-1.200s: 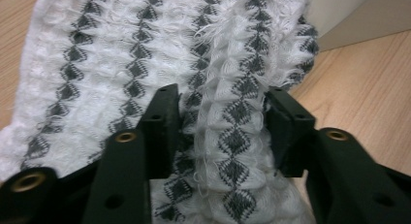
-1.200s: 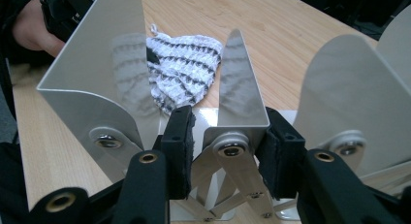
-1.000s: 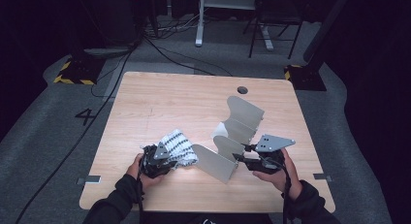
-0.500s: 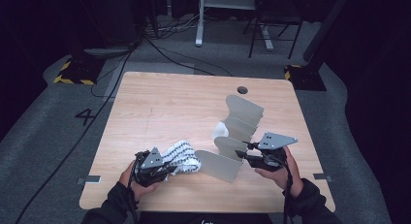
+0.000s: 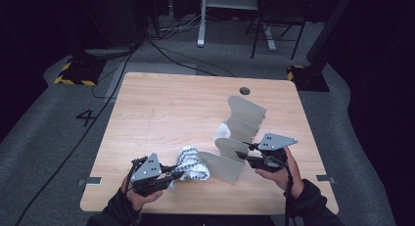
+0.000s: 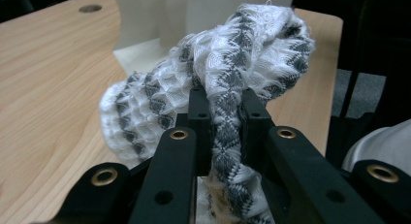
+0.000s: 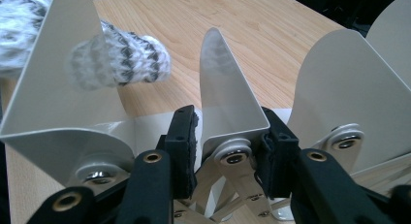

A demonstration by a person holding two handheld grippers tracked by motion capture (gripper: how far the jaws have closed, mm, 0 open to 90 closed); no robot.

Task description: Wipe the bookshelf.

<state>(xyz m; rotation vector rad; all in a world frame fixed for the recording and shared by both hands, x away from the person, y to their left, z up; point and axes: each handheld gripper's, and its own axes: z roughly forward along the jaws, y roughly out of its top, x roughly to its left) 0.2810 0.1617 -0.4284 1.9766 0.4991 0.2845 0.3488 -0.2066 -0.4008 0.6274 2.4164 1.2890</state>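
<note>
The patterned cloth [image 7: 116,52] blurs behind the rack's [image 7: 334,88] nearest divider, its left end cut off by the edge. In the left gripper view, the rack's dividers run off the top edge.

A chair [image 5: 274,20] stands beyond the wooden table [image 5: 161,113].

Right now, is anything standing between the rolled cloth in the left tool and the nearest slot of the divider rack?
Nothing visible does. The rolled cloth, clamped in the left tool, sits beside the rack's nearest plate, with bare table around it.
</note>
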